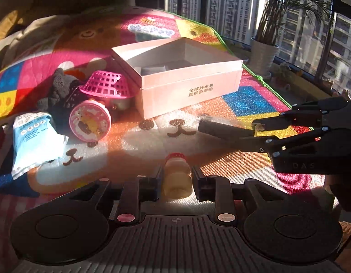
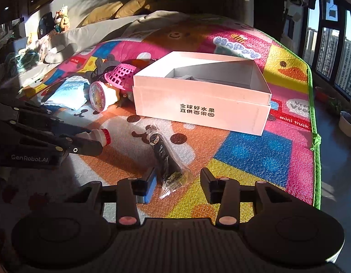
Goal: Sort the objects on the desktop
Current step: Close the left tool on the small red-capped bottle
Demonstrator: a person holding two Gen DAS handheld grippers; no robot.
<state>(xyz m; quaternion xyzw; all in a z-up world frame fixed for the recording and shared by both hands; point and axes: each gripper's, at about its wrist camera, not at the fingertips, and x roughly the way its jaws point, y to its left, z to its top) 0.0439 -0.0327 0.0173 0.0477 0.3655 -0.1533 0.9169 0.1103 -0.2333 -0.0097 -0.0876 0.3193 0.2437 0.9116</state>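
My left gripper (image 1: 175, 177) is shut on a small yogurt bottle (image 1: 177, 175) with a red cap, held just above the mat; the bottle also shows in the right wrist view (image 2: 100, 136). My right gripper (image 2: 177, 177) is open around the near end of a black comb in a clear wrapper (image 2: 166, 161), which lies on the mat; it also shows in the left wrist view (image 1: 218, 129). An open pink-white box (image 2: 202, 109) stands behind it, also in the left wrist view (image 1: 189, 88).
Left of the box lie a pink basket (image 1: 105, 84), a round pink tin (image 1: 90, 121), a blue-white packet (image 1: 34, 138) and a dark plush toy (image 1: 59, 88). The colourful mat (image 2: 255, 152) ends at a green edge on the right. A potted plant (image 1: 264, 56) stands beyond.
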